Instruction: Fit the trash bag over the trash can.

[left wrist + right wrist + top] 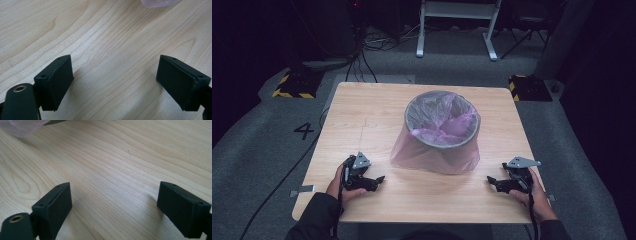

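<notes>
bin (442, 120) mid-table (362, 105), claws (379, 179) (490, 181) flanking, open

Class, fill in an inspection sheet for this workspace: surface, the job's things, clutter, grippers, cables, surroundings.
Surface: light wooden table, bare around the bin.
Job's things: grey waste bin mid-table, lined with a pink-purple plastic bag draped over its rim and down its outside.
Clutter: nothing seen.
Grippers: left gripper and right gripper rest near the table's near edge either side of the bin, jaws open, nothing between them.
Cables: black cable on the floor at the left.
Surroundings: grey carpet, white frame legs behind.
</notes>
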Motion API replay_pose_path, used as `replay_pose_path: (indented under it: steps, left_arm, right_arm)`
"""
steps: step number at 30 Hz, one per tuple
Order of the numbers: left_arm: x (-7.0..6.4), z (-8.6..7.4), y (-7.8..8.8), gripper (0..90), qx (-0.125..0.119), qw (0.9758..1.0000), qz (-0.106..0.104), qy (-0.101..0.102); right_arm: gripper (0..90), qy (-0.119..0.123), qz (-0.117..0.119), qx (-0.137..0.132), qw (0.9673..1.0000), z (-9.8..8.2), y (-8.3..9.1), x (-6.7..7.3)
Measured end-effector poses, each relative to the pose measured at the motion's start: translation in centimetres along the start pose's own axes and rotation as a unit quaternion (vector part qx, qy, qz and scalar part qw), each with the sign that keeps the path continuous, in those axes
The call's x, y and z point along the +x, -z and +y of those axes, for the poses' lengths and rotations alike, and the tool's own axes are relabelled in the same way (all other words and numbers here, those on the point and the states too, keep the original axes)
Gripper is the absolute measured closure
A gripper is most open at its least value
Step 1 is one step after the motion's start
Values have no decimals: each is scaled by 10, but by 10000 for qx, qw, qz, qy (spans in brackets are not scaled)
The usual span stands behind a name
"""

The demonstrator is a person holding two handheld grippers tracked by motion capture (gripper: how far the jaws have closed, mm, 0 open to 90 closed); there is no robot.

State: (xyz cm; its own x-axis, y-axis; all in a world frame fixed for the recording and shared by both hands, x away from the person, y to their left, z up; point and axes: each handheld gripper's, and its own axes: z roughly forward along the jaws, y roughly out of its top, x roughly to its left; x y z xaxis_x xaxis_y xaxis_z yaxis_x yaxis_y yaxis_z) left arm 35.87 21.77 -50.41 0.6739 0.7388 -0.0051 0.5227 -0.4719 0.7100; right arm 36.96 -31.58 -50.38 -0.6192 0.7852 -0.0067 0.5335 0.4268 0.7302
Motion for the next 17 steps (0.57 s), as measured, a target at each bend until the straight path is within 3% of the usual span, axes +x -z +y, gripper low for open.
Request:
replay_pose_path:
  steps: [17]
  left_arm:
    - [1, 1, -1, 137, -4, 10000, 7, -4]
  right_arm:
    - [109, 5, 4, 9, 10000, 1, -1, -1]
